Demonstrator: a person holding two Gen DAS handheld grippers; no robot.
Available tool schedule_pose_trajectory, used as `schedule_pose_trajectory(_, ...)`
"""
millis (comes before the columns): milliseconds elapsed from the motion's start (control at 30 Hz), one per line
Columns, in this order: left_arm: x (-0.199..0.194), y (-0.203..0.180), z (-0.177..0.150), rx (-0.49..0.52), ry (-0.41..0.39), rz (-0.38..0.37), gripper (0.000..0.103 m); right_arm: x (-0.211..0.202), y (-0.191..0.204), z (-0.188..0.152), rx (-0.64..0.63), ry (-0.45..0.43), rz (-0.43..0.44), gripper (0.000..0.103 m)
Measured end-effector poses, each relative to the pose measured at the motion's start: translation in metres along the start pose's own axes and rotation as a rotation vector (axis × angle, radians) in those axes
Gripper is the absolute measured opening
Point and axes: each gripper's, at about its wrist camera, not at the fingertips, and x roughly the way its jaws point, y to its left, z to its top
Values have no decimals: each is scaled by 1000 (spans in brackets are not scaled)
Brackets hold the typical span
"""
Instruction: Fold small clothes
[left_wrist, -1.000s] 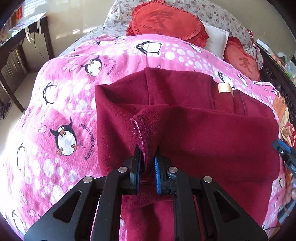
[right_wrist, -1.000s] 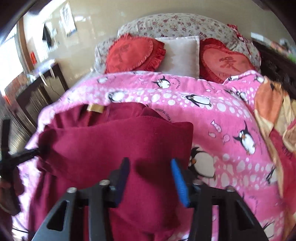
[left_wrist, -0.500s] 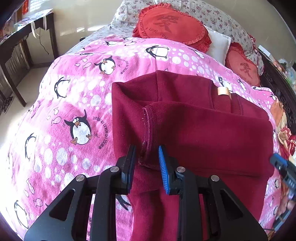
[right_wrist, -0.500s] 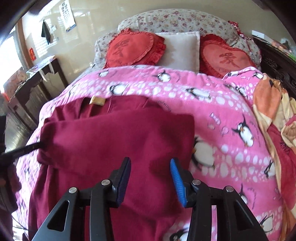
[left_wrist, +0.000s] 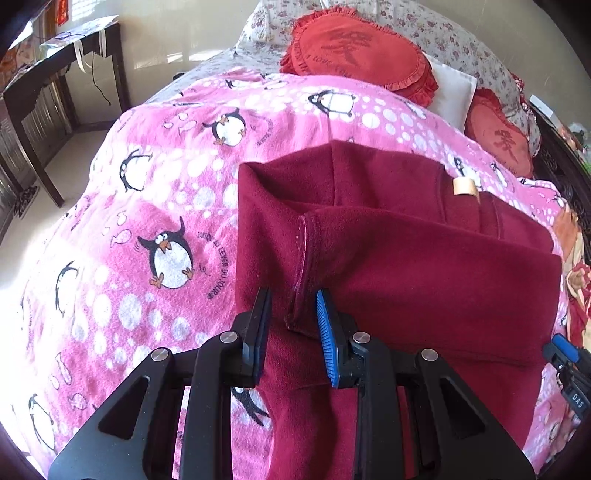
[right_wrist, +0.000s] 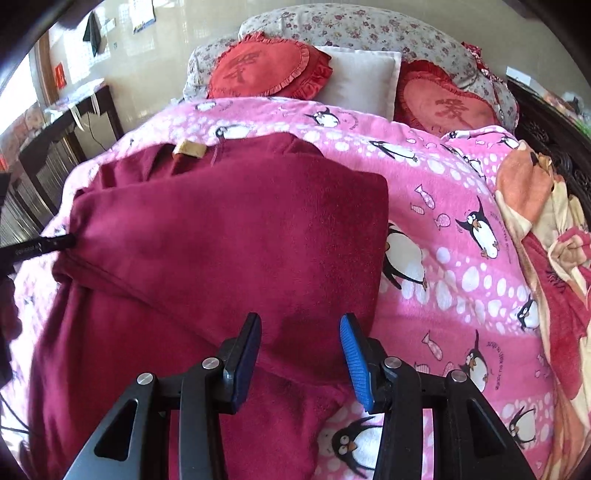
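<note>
Maroon garment (left_wrist: 424, 266) lies half-folded on the bed's penguin blanket (left_wrist: 147, 206). Left claw (left_wrist: 291, 325) has just opened, hemmed corner (left_wrist: 301, 280) loose between its jaws. Right claw (right_wrist: 301, 350) open, holding nothing, over the fold's near edge. Fold's long axis runs claw to claw.

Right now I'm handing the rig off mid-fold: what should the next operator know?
Left gripper: jaws have just opened, letting go of the hemmed edge; cloth lies between them, unpinched.
Right gripper: open above the fold's right side, holding nothing.
Maroon garment: on the pink penguin blanket, one section folded across, tan label at the far end.
Left: the near part hanging toward you is unfolded.
</note>
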Motion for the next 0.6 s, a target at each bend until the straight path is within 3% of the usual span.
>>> schedule_pose_trajectory(167,4,-3,8,-11,-9,-17,27,4,-2,0,39,11,9,44)
schedule_pose_trajectory(200,11,-5,9,6,7,-9,32,7,-1,0,38,18,5,44)
schedule_pose_trajectory(333,29,-11,4,36,30,41,32,25,-3,3,43,69,-19,45)
schedule_pose_trajectory(600,-5,-19,-13,102,28,29,32,4,0,7,96,58,16,45)
